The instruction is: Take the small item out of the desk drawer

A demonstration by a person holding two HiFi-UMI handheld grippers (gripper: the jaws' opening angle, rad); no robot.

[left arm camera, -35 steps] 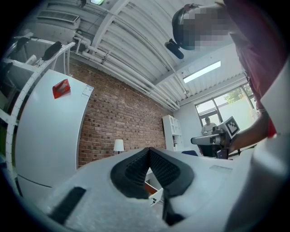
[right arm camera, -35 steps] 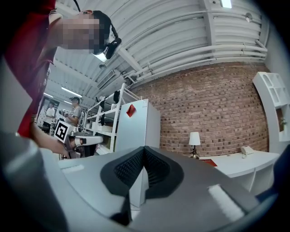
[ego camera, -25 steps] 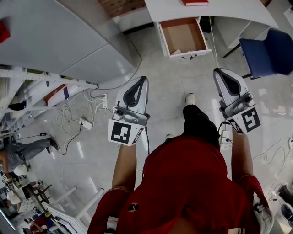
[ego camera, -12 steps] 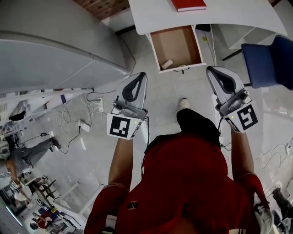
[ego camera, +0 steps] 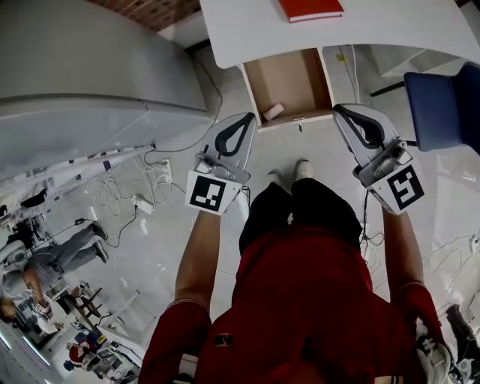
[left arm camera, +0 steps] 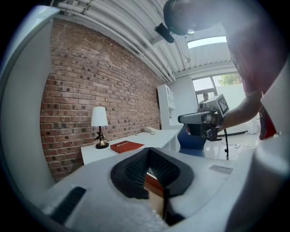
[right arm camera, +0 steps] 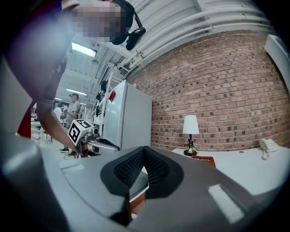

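Observation:
The white desk (ego camera: 247, 30) has its wooden drawer (ego camera: 289, 75) pulled open. A small pale roll-shaped item (ego camera: 272, 112) lies in the drawer's near left corner. In the head view my left gripper (ego camera: 247, 118) is held in the air just left of the drawer's front, shut and empty. My right gripper (ego camera: 339, 110) hovers just right of the drawer front, also shut with nothing in it. In the left gripper view the left gripper (left arm camera: 148, 152) points over the desk, and the right gripper (right arm camera: 144, 150) does the same in its own view.
A red book (ego camera: 311, 9) lies on the desk beside a lamp (left arm camera: 99, 127). A blue chair (ego camera: 448, 101) stands to the right. A large grey cabinet (ego camera: 90, 67) fills the left. Cables and a power strip (ego camera: 142, 204) lie on the floor; my feet (ego camera: 303, 169) are below the drawer.
I have stepped toward the desk. The drawer has come closer, and both gripper tips now sit at its front corners. Both jaws have stayed shut.

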